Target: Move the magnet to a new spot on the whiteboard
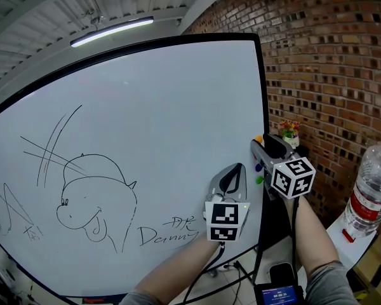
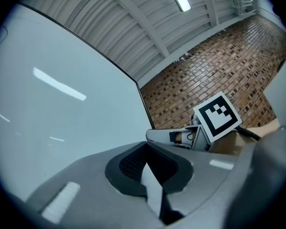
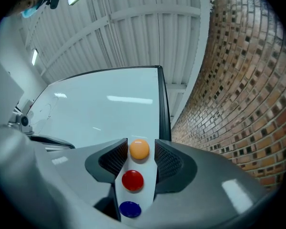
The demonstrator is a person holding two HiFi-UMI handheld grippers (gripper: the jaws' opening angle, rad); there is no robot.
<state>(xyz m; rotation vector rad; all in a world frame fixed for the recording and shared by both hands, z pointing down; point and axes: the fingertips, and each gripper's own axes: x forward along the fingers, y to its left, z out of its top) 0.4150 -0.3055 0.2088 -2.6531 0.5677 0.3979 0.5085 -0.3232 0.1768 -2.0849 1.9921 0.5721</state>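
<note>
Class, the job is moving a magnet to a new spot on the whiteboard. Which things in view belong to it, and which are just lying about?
Belongs to the job: whiteboard; orange magnet, between the open jaws of the right gripper.
Just lying about: red magnet; blue magnet; water bottle; potted flowers; left gripper, shut and empty.

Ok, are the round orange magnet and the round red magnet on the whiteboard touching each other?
Apart. The right gripper view shows bare whiteboard between the round orange magnet and the round red magnet.
</note>
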